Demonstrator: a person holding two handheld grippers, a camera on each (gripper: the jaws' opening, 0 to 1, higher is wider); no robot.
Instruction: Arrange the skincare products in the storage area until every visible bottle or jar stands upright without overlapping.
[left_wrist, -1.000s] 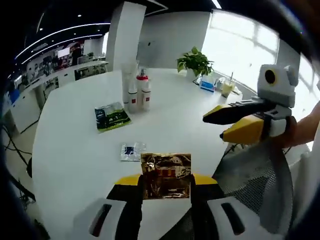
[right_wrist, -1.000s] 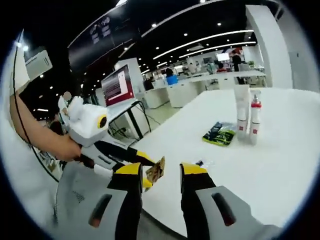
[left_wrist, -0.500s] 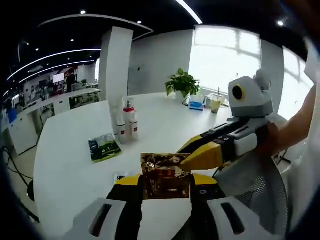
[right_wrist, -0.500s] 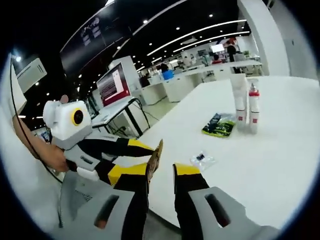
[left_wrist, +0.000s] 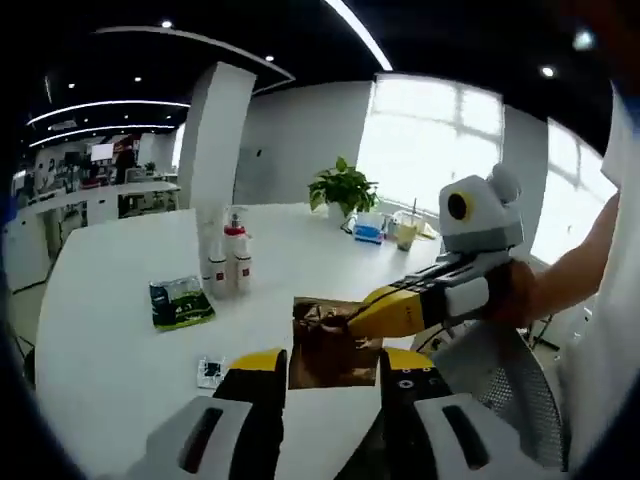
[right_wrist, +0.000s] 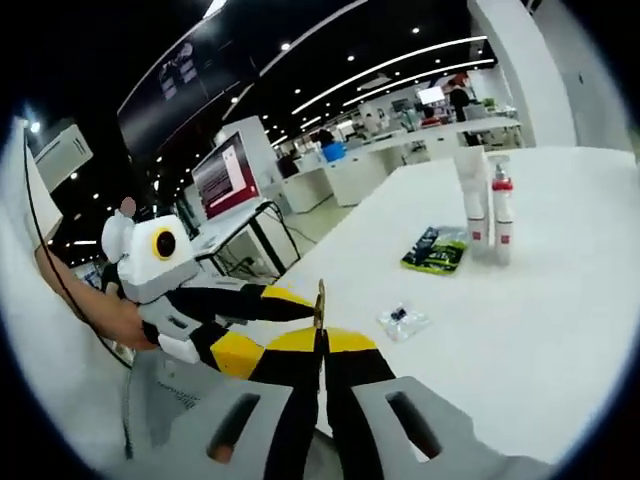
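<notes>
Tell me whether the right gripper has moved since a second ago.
Yes. In the left gripper view, the right gripper has come in from beside the table edge, its fingers closing on the gold sachet.

Glossy foil sachet (left_wrist: 330, 343); smooth matt white table (left_wrist: 110, 300).

Open-plan office, desk rows (right_wrist: 400, 165), ceiling light strips (right_wrist: 400, 75)

Two bottles stand ahead of the left gripper (left_wrist: 330, 365) — one white tube (left_wrist: 211, 258) and one red-capped bottle (left_wrist: 238, 258). Three sachets: one green sachet (left_wrist: 181, 301) on the worktop (left_wrist: 110, 300), one small clear sachet (left_wrist: 210, 371) near the gripper, one gold sachet (left_wrist: 330, 342) between its jaws. One potted plant (left_wrist: 343, 186) — two grippers, counting the right gripper (right_wrist: 321, 345).
</notes>
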